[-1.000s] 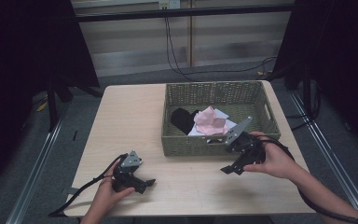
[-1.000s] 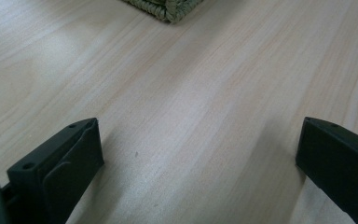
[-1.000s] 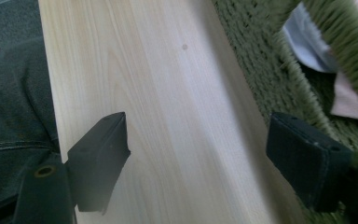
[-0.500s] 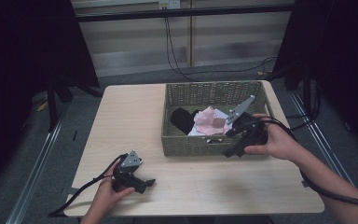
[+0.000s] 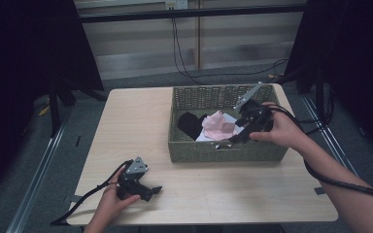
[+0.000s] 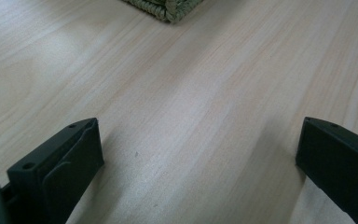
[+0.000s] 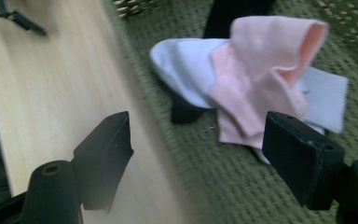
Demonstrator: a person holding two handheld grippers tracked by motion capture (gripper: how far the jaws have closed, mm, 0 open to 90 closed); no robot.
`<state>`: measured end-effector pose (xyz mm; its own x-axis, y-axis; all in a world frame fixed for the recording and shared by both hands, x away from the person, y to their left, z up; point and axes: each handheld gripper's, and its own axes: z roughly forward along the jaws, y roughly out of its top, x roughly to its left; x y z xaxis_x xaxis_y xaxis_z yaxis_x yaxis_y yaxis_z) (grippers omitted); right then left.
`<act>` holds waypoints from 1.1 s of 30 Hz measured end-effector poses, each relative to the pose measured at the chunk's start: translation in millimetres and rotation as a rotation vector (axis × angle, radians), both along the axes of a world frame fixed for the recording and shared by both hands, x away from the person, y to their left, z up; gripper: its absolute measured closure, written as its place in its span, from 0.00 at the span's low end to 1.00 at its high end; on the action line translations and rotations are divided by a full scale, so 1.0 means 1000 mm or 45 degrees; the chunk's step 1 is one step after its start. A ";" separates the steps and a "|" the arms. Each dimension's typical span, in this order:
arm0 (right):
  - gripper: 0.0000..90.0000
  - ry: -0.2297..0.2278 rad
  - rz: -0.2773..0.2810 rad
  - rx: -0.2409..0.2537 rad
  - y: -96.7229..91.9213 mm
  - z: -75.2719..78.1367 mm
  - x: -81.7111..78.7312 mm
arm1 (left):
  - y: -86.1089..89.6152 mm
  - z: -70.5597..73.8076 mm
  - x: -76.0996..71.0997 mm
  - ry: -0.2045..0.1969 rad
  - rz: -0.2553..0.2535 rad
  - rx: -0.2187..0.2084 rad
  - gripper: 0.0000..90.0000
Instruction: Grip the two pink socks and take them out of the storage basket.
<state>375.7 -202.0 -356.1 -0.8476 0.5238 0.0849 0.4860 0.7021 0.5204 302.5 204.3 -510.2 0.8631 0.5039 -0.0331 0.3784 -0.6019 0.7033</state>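
right gripper has risen over the basket, fingers spread and empty, pink sock just ahead, ready to grab it; left gripper rests spread.

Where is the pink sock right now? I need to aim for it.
In the high view the pink sock lies inside the woven basket at the table's right, on a white sock, beside a black one.
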 end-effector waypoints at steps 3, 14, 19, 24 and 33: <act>0.27 0.001 -0.055 -0.018 -0.003 -0.004 0.015 | 0.000 0.000 0.000 -0.001 0.000 0.000 0.00; 0.33 0.006 -0.172 -0.027 -0.004 -0.030 0.048 | 0.000 0.000 0.000 -0.002 -0.001 0.001 0.00; 0.37 0.013 -0.193 -0.023 -0.002 -0.041 0.061 | 0.000 0.000 0.000 -0.002 -0.001 0.000 0.00; 0.39 0.025 -0.197 -0.029 0.001 -0.048 0.069 | 0.000 0.000 0.000 -0.002 -0.001 0.000 0.00; 0.44 0.059 -0.182 -0.007 0.012 -0.059 0.082 | 0.000 0.000 0.000 -0.002 -0.001 0.000 0.00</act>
<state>457.7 -190.3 -414.8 -0.7596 0.6395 0.1189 0.6047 0.6269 0.4912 302.6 204.3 -510.2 0.8636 0.5031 -0.0318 0.3768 -0.6025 0.7036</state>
